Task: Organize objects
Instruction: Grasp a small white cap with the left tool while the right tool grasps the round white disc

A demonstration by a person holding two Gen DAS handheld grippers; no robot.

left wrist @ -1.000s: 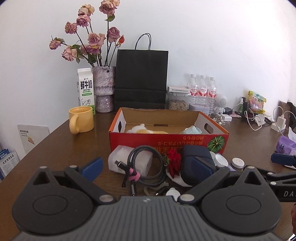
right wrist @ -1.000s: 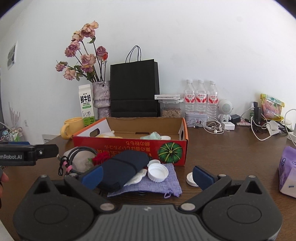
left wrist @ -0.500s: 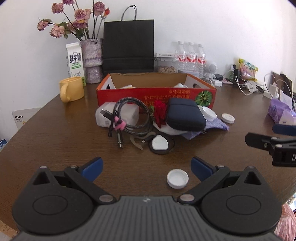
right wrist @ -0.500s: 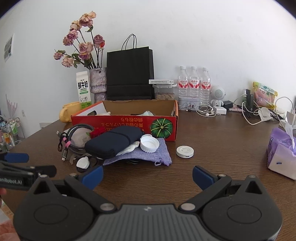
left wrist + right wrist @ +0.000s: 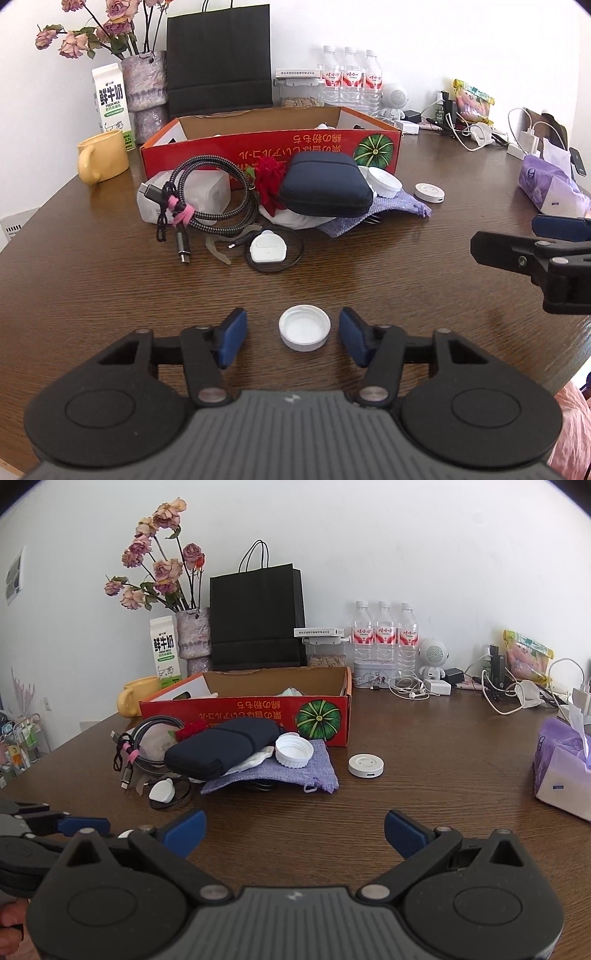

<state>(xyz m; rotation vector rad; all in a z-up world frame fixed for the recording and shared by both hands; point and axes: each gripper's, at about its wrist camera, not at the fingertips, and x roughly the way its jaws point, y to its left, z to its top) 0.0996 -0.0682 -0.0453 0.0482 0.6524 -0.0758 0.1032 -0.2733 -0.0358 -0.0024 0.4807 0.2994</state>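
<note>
A small white bottle cap [image 5: 304,327] lies open side up on the brown table, between the blue pads of my left gripper [image 5: 292,338]. The jaws are closing and a gap remains on each side of the cap. Behind it a pile lies in front of a red cardboard box [image 5: 273,147]: a navy pouch [image 5: 325,188], a braided cable [image 5: 214,199], a purple cloth bag [image 5: 280,771], a larger white lid [image 5: 293,751], a white disc [image 5: 365,765]. My right gripper [image 5: 295,830] hangs open over bare table, with nothing between its fingers.
A yellow mug [image 5: 101,158], a milk carton [image 5: 112,99], a vase with dried roses, a black paper bag [image 5: 219,55] and water bottles [image 5: 349,81] stand along the back. A purple tissue pack [image 5: 561,768] and tangled chargers sit at the right.
My left gripper has sunk toward the table, and its jaws have narrowed around the white cap. The right gripper pulled back from the pile earlier and now stays still.
</note>
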